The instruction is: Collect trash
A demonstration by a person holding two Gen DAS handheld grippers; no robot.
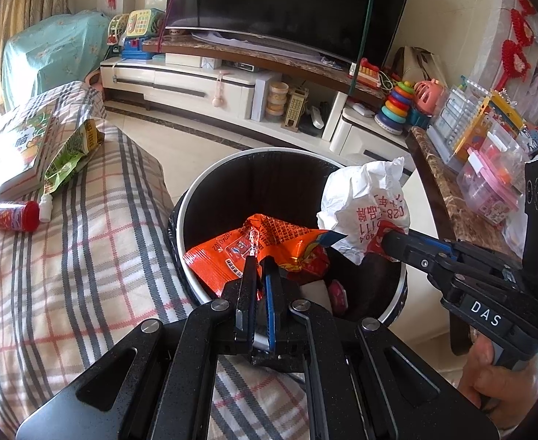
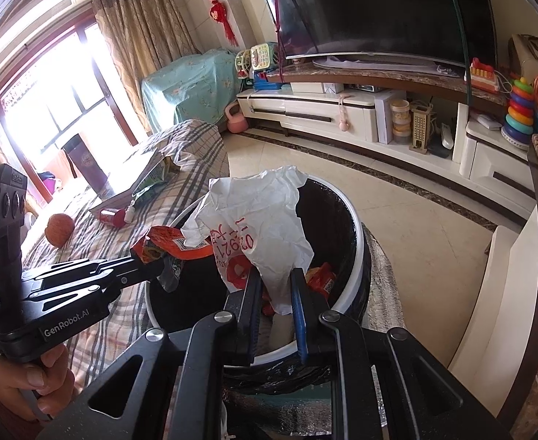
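Note:
A round trash bin [image 1: 191,198] with a white rim and black liner stands beside the sofa; trash lies inside it. My left gripper [image 1: 259,266] is shut on an orange snack wrapper [image 1: 232,249] held over the bin's near rim. My right gripper [image 2: 276,275] is shut on a crumpled white paper bag with red print [image 2: 265,220], held above the bin [image 2: 349,220]. In the left wrist view the right gripper [image 1: 357,238] comes in from the right with the white bag [image 1: 364,198]. In the right wrist view the left gripper [image 2: 151,260] holds the orange wrapper [image 2: 166,238] at the left.
A plaid-covered sofa [image 1: 67,256] carries a green snack bag [image 1: 70,157], a red-capped can [image 1: 12,214], a small white bottle [image 1: 46,205] and a book [image 1: 12,146]. A marble-topped table with plastic boxes [image 1: 489,168] stands right of the bin. A TV cabinet [image 1: 232,84] lines the far wall.

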